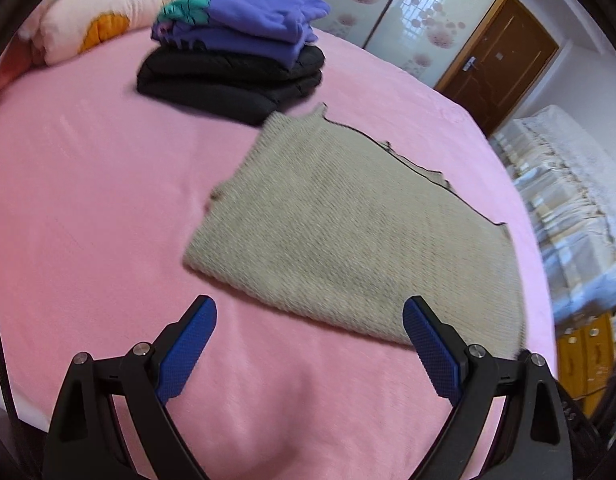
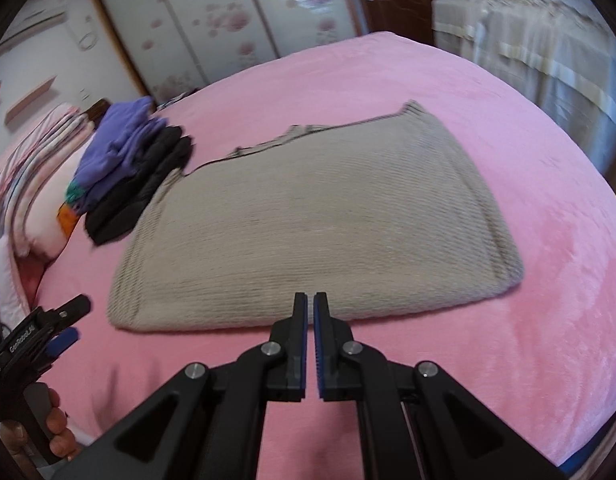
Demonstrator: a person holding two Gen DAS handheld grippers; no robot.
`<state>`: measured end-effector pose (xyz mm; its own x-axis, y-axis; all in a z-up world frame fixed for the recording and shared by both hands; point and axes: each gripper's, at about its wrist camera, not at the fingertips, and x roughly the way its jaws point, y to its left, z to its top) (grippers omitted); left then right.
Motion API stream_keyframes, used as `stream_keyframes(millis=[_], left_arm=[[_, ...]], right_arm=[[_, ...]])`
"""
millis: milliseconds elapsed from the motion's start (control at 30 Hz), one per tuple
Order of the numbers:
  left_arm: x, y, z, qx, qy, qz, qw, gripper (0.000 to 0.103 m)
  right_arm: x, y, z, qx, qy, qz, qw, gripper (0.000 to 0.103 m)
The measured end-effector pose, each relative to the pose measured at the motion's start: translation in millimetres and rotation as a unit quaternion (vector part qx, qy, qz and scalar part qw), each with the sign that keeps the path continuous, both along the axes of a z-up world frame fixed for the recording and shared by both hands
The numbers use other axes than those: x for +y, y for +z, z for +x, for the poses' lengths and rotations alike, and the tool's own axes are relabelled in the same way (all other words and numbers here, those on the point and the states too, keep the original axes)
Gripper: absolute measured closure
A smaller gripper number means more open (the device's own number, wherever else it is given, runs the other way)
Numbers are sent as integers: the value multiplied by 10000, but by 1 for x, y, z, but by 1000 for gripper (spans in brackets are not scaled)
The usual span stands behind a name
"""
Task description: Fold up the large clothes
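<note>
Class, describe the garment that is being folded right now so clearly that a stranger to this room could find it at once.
Start at the big bed with the pink blanket. Near its middle, beside a stack of folded purple and black clothes, lies a grey-beige knitted sweater, folded flat into a rough rectangle. It alone is ribbed, pale and lying singly; the open left hand-held gripper and shut right hand-held gripper point at its near edge.

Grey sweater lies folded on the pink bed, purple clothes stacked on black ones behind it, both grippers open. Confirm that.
Not quite: the right gripper is shut, as the right wrist view shows. Only the left gripper is open. The grey sweater, pink bed, purple clothes and black ones stand as described.
</note>
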<state>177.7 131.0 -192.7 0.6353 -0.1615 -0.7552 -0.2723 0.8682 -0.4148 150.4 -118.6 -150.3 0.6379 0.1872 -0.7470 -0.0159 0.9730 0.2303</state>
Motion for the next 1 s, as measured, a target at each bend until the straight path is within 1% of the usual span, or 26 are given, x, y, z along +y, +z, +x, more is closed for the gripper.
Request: stream_keyframes(millis=[100, 133, 233, 367, 400, 467, 533, 600, 800, 1000], left_arm=[[1, -14, -2, 32, -57, -334, 9994, 9], [2, -19, -2, 66, -44, -415, 9991, 9], [9, -40, 1, 196, 38, -821, 9964, 9], [21, -73, 6, 255, 214, -1457, 9888, 9], [24, -80, 7, 254, 264, -1560, 9871, 9], [29, -93, 9, 223, 364, -1763, 9834, 9], [34, -103, 12, 63, 471, -1990, 9788, 9], [35, -105, 14, -115, 483, -2031, 9779, 9], [32, -107, 31, -509, 456, -1918, 9791, 9], [36, -107, 57, -702, 533, -1906, 9777, 9]], right_arm=[[19, 0, -1, -44, 229, -60, 9997, 97], [24, -1, 0, -31, 295, -80, 9995, 97], [36, -6, 1, 4, 429, -120, 9990, 97], [45, -14, 4, 68, 510, -157, 9986, 97], [47, -16, 5, 89, 520, -156, 9985, 97], [49, -21, 8, 134, 520, -168, 9984, 97], [51, -26, 12, 187, 520, -163, 9983, 97], [52, -28, 14, 197, 515, -157, 9984, 97], [54, -34, 18, 191, 516, -140, 9984, 97], [55, -35, 21, 134, 528, -173, 9984, 97]])
